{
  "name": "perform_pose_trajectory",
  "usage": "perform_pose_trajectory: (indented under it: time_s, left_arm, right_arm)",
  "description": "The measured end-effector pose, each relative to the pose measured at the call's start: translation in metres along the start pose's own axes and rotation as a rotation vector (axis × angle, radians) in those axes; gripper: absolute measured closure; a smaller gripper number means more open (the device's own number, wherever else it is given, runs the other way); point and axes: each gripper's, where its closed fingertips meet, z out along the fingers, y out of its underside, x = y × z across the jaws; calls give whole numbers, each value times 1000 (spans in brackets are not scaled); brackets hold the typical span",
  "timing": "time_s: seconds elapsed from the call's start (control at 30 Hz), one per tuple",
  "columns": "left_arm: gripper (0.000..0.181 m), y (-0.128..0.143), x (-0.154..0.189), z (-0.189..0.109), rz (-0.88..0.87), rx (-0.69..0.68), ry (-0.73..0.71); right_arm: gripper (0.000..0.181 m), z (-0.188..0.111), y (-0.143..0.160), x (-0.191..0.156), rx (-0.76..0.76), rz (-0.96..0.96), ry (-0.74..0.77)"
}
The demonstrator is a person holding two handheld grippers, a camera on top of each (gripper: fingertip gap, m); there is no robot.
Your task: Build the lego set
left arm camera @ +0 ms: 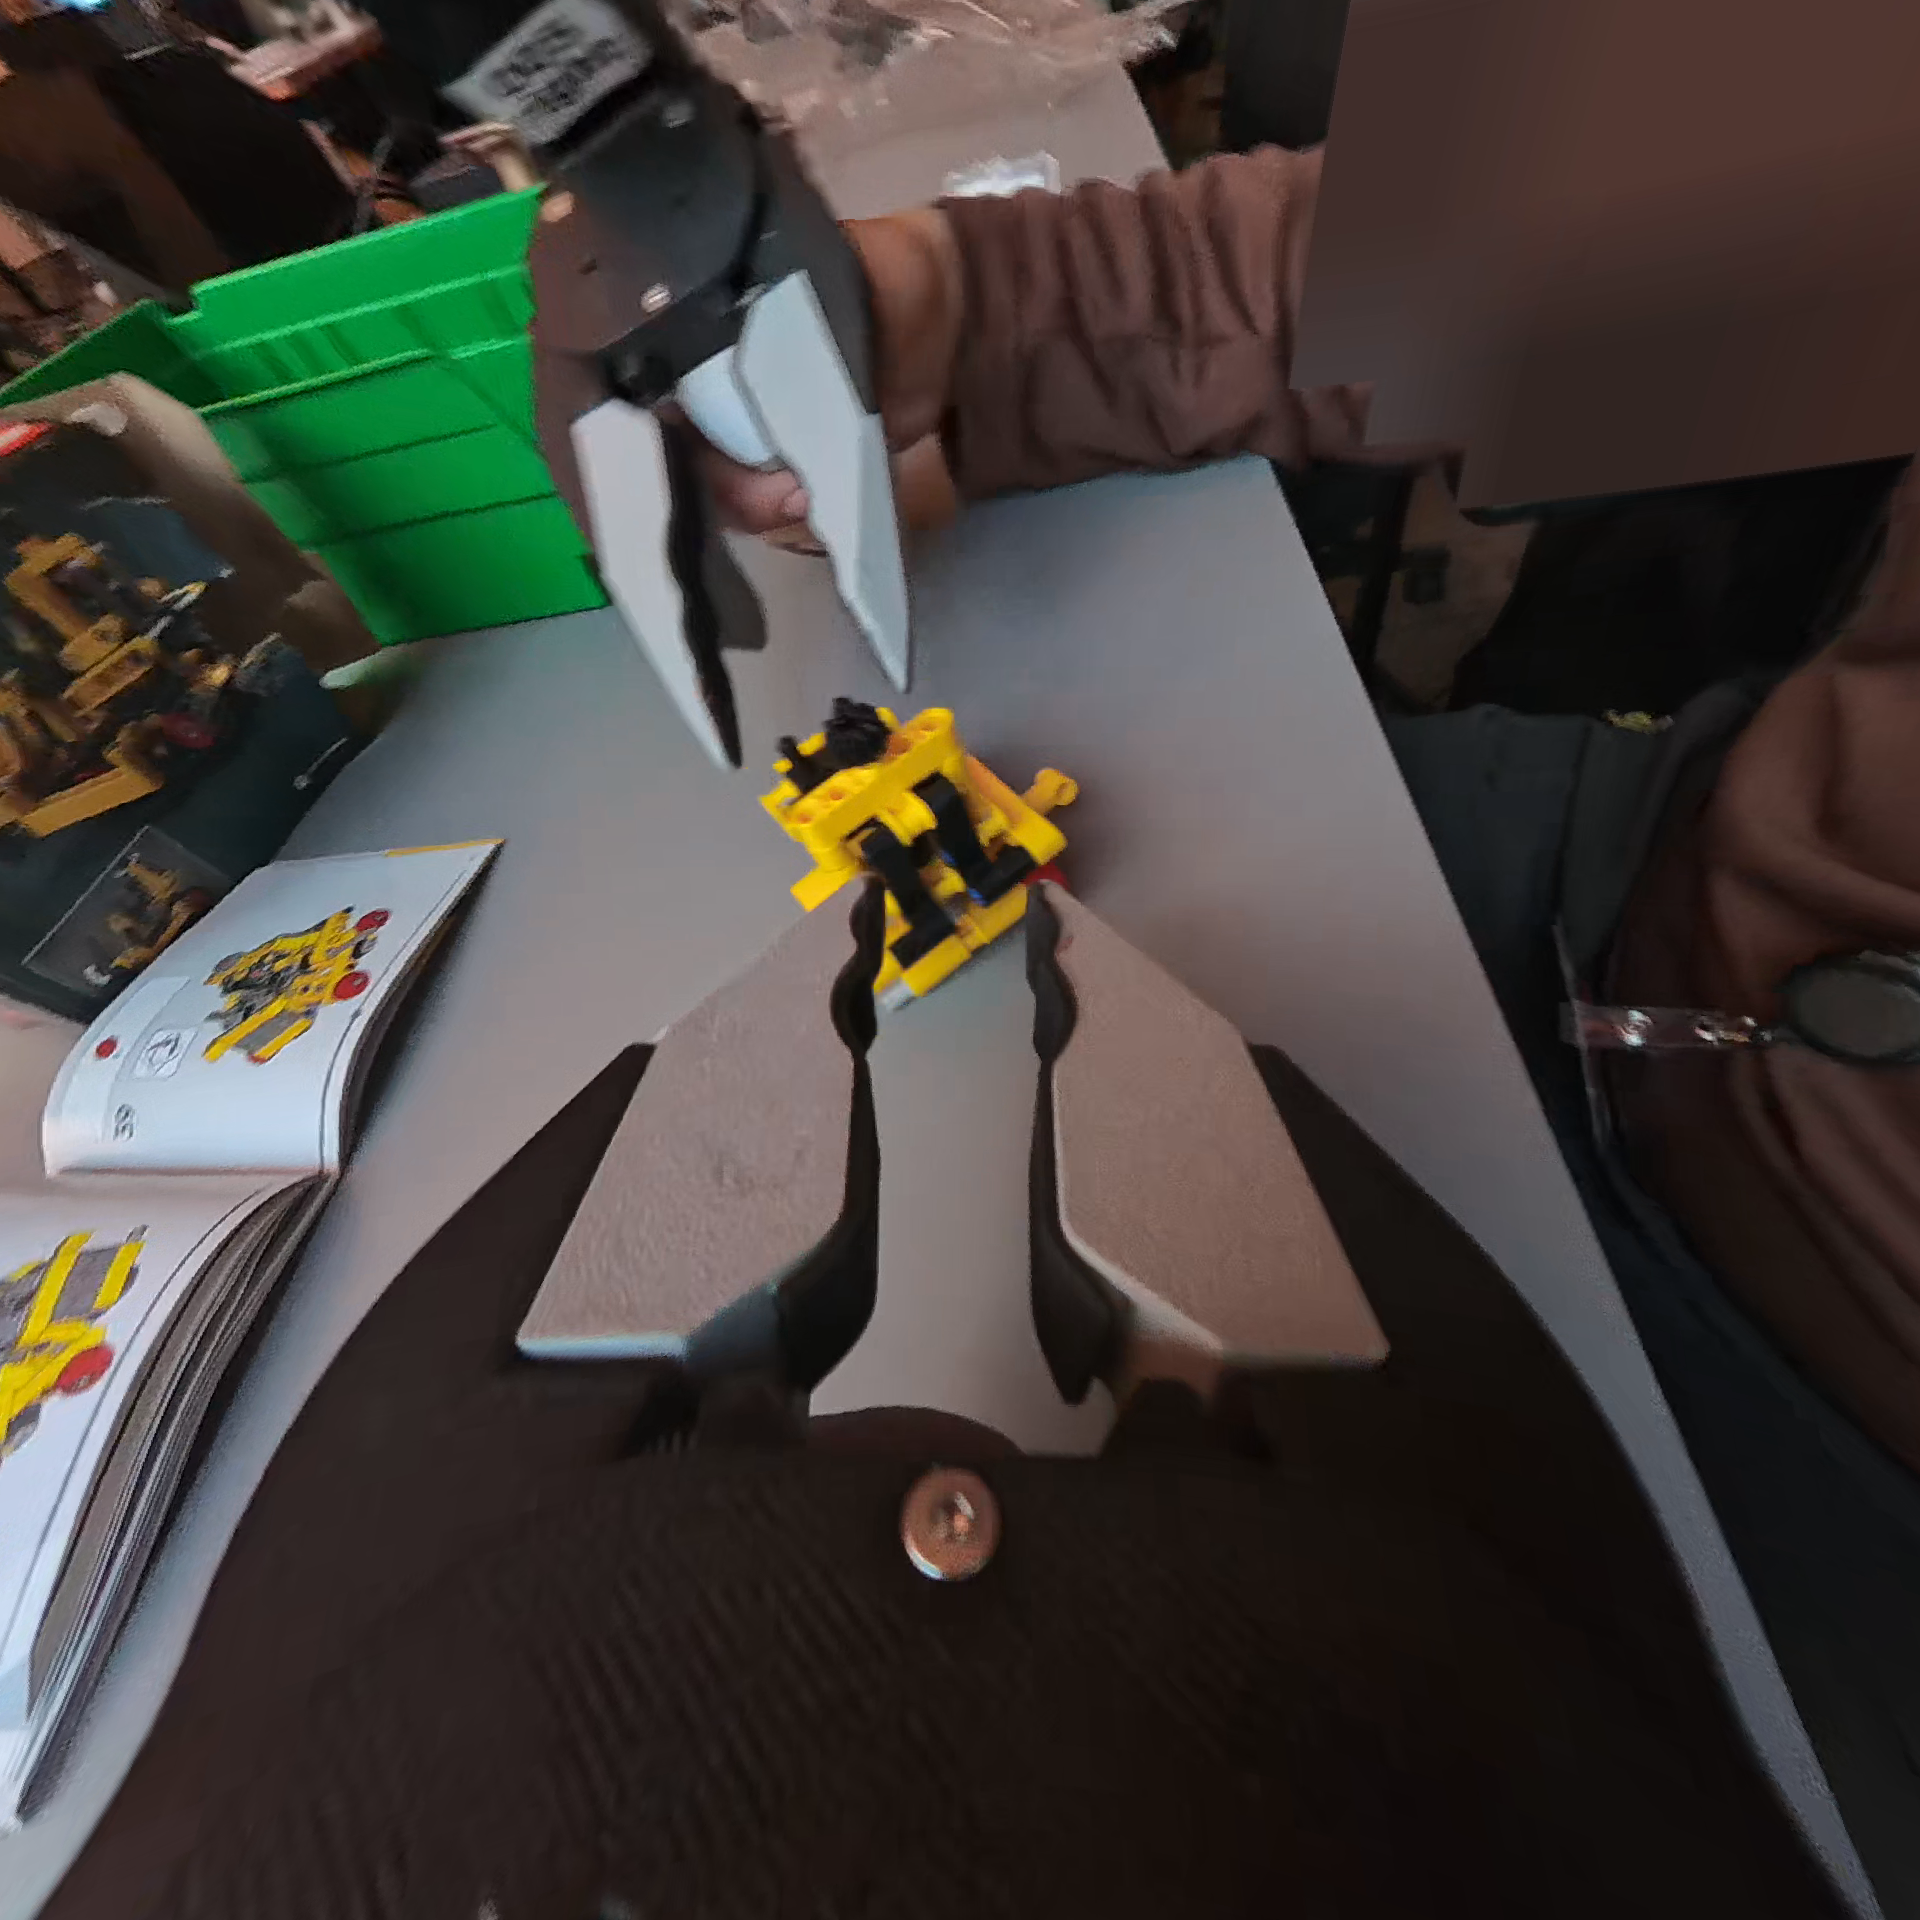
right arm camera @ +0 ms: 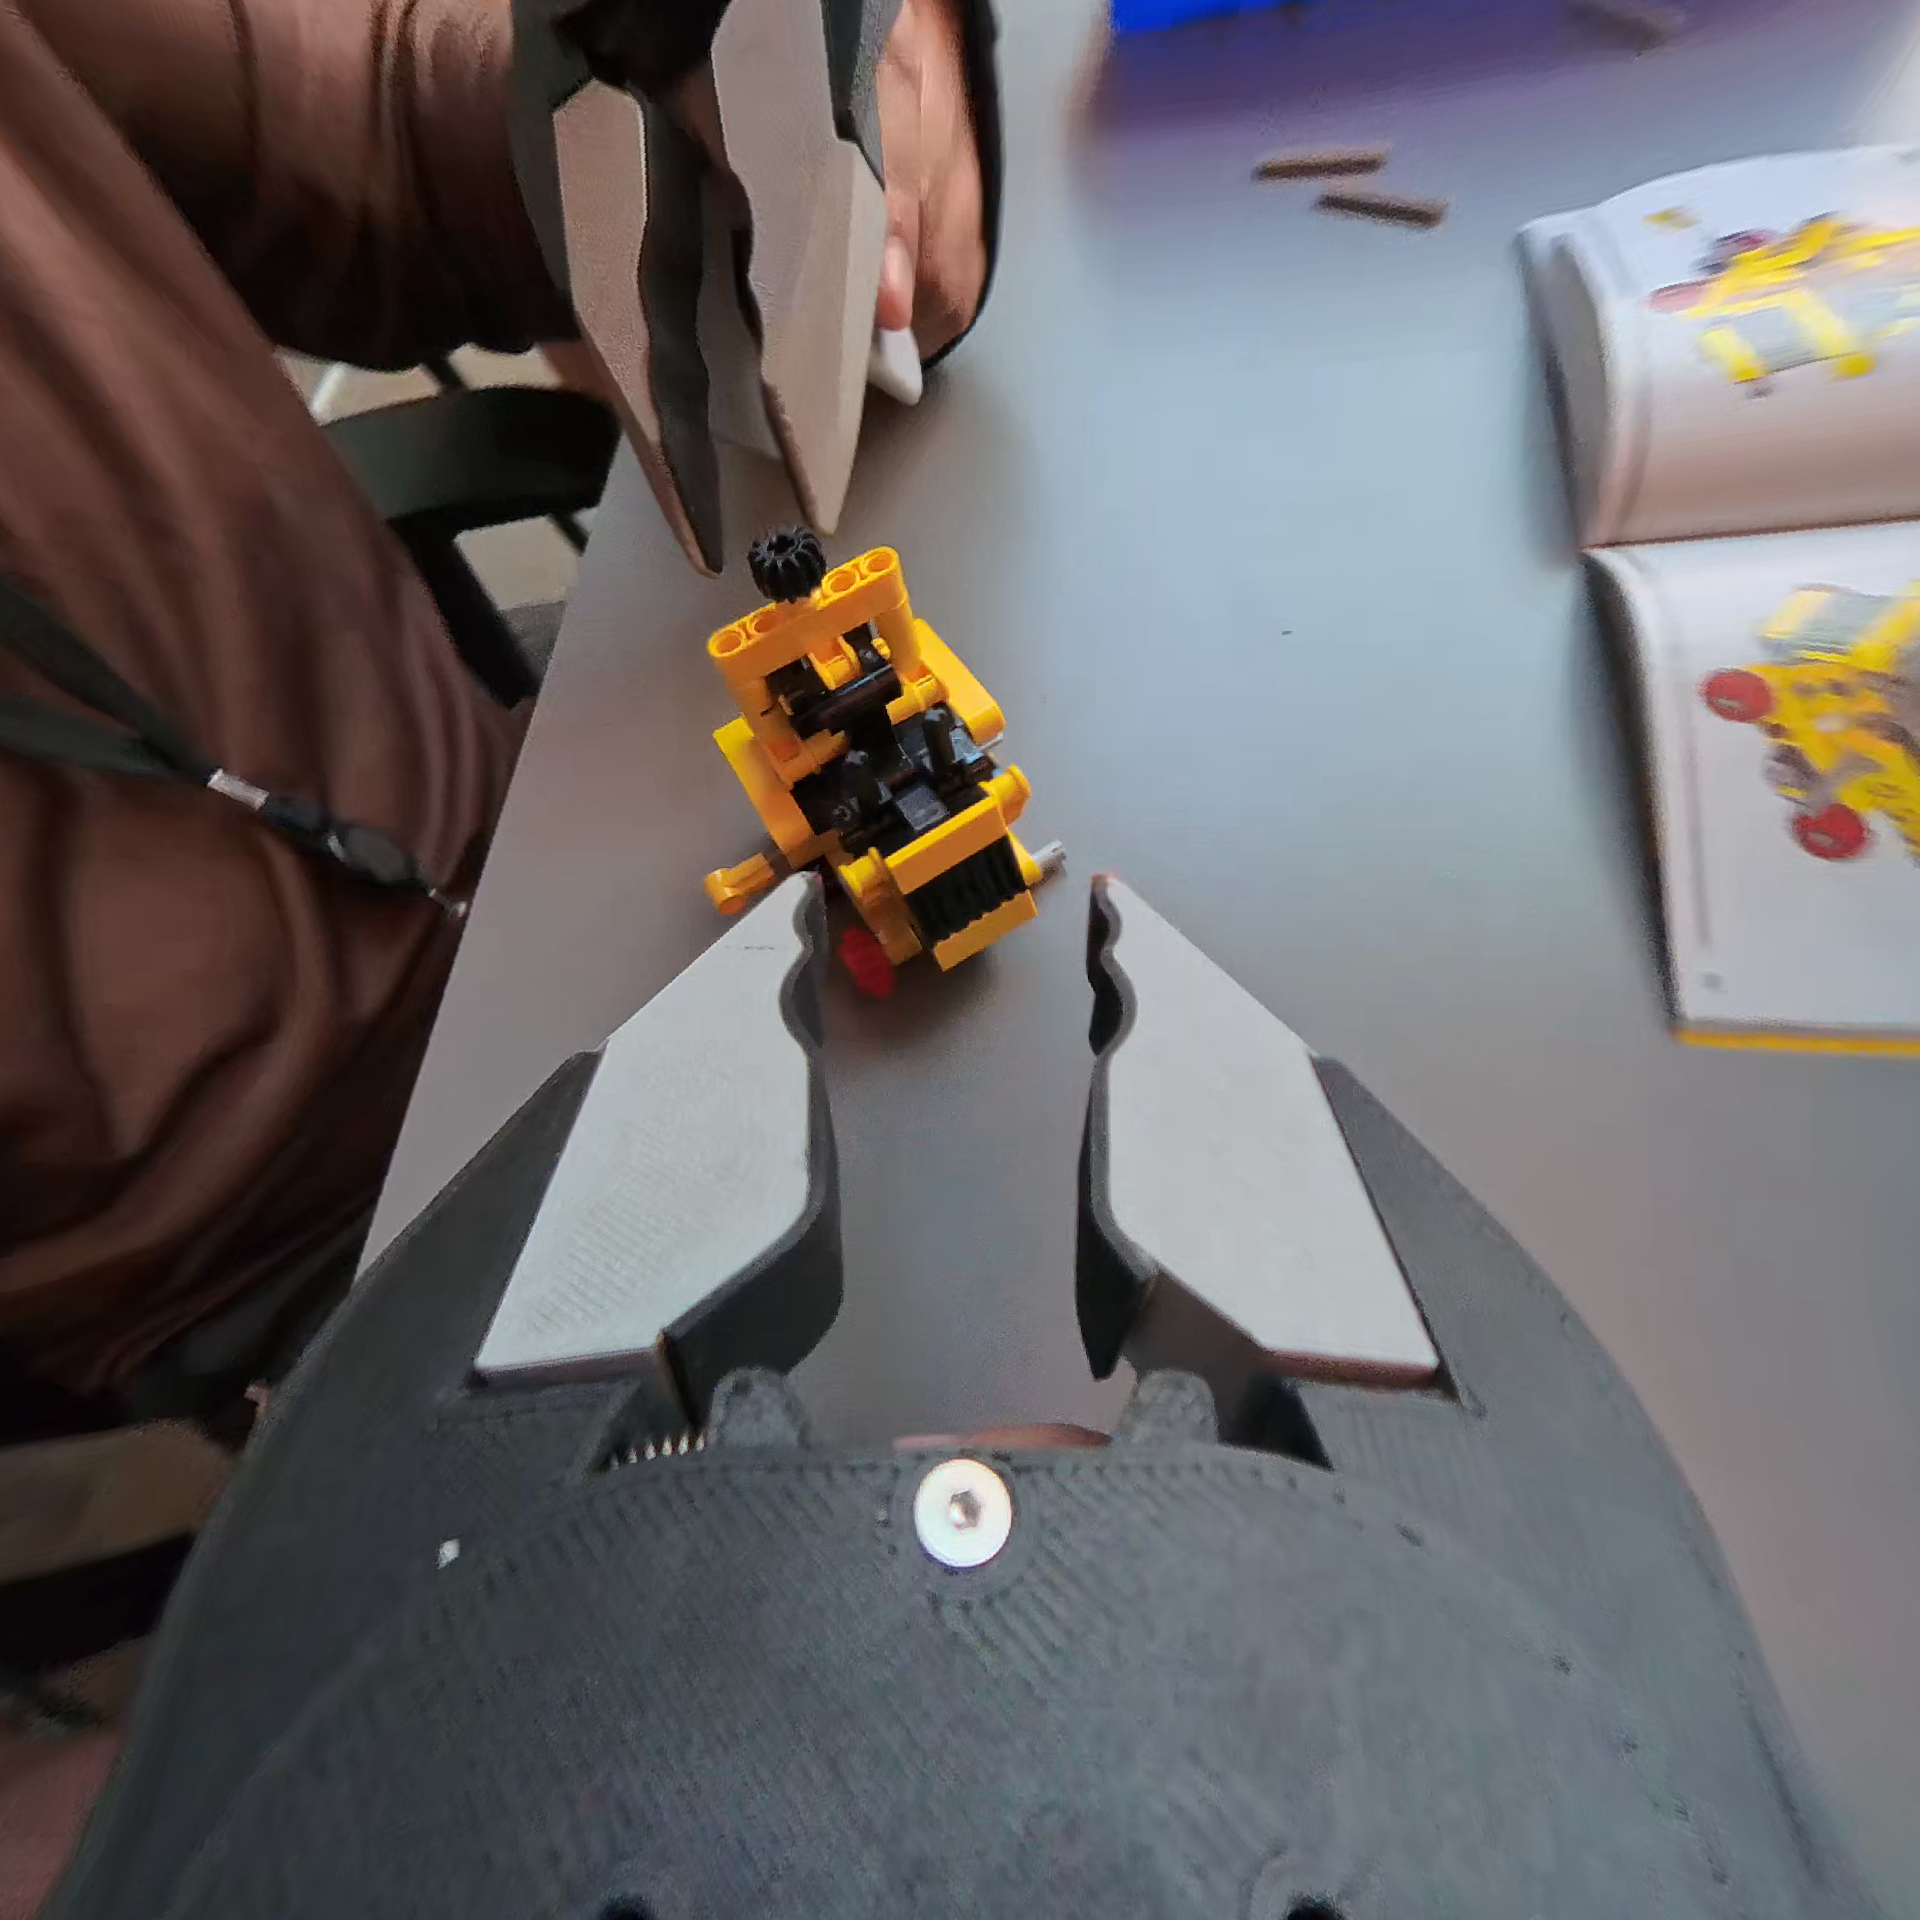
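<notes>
Left wrist view: left gripper (left arm camera: 951, 904), tongs apart, tips flanking the yellow-and-black lego model (left arm camera: 920, 831) on the grey table (left arm camera: 1195, 644); manual (left arm camera: 208, 1049) to the left. Right wrist view: right gripper (right arm camera: 951, 899), tongs apart, empty, just before the model (right arm camera: 868, 758).
</notes>
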Motion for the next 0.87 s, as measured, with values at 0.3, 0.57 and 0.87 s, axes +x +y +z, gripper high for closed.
perform_pose_trajectory:
  time_s: [0.3, 0.57, 0.87]
  left_arm:
    - [134, 6, -17, 15, -276, -46, 25]
    - [134, 5, 2, 22, -380, -72, 41]
    - [152, 14, -8, -5, -400, -51, 10]
  right_arm:
    - [147, 4, 26, -50, 43, 133, 242]
    - [156, 21, 26, -53, 7, 197, 371]
    - [172, 6, 46, -32, -28, 236, 462]
